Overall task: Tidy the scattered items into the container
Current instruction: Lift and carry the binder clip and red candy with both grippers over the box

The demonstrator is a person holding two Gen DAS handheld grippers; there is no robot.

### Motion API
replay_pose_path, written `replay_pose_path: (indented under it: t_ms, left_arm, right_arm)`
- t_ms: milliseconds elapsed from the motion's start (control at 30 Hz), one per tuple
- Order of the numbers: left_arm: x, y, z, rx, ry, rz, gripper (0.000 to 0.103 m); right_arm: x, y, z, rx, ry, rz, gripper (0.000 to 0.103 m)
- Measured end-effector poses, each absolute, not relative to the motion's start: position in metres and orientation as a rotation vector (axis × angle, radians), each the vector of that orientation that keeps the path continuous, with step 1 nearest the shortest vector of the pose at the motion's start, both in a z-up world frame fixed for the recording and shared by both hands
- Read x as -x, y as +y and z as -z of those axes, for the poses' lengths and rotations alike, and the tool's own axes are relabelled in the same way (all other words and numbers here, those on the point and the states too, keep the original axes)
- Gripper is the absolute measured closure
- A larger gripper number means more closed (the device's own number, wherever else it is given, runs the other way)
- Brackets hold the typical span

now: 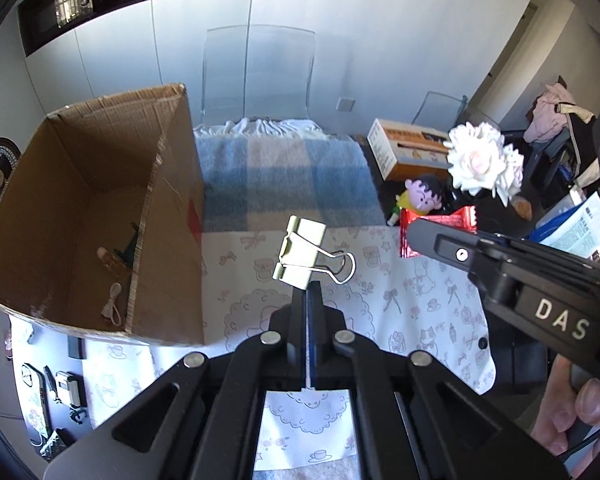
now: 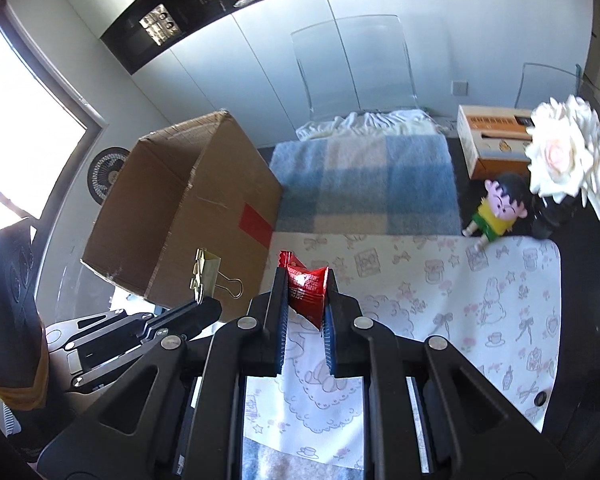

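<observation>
My left gripper [image 1: 310, 286] is shut on a pale yellow binder clip [image 1: 302, 250], held above the patterned cloth just right of the open cardboard box [image 1: 96, 148]. In the right wrist view the same clip [image 2: 206, 274] sticks up from the left gripper's tip, in front of the box [image 2: 204, 216]. My right gripper [image 2: 305, 280] is shut on a red snack packet [image 2: 306, 290], seen past its dark finger in the left wrist view as the red packet [image 1: 440, 226]. Inside the box lie a small white cable [image 1: 114, 304] and a dark green item [image 1: 128, 246].
A cartoon boy figurine [image 2: 494, 210] stands at the cloth's far right edge beside a white rose bouquet [image 2: 568, 152] in a dark vase. An orange and white carton [image 2: 492, 140] sits behind them. A blue plaid blanket [image 2: 364, 184] and clear chair [image 2: 352, 60] lie beyond.
</observation>
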State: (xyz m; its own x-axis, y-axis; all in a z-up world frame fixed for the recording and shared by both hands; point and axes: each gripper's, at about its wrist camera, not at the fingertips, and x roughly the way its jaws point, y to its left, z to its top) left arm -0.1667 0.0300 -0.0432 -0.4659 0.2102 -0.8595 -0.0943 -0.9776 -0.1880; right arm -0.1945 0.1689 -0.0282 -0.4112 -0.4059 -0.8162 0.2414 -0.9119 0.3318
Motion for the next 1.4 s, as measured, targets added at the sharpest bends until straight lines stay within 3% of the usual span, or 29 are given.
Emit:
replay_pose_path:
  t_ms: [600, 1400]
  left_arm:
    - [0.183, -0.076, 0.011, 1.492, -0.286, -2.703, 0.103]
    - [0.202, -0.167, 0.052, 1.675, -0.355, -2.719, 0.102]
  right_arm:
    - [0.219, 0.048, -0.016, -1.295, -0.08, 2.247, 0.088]
    - [0.23, -0.067, 0.029, -1.391, 0.071, 2.068, 0.088]
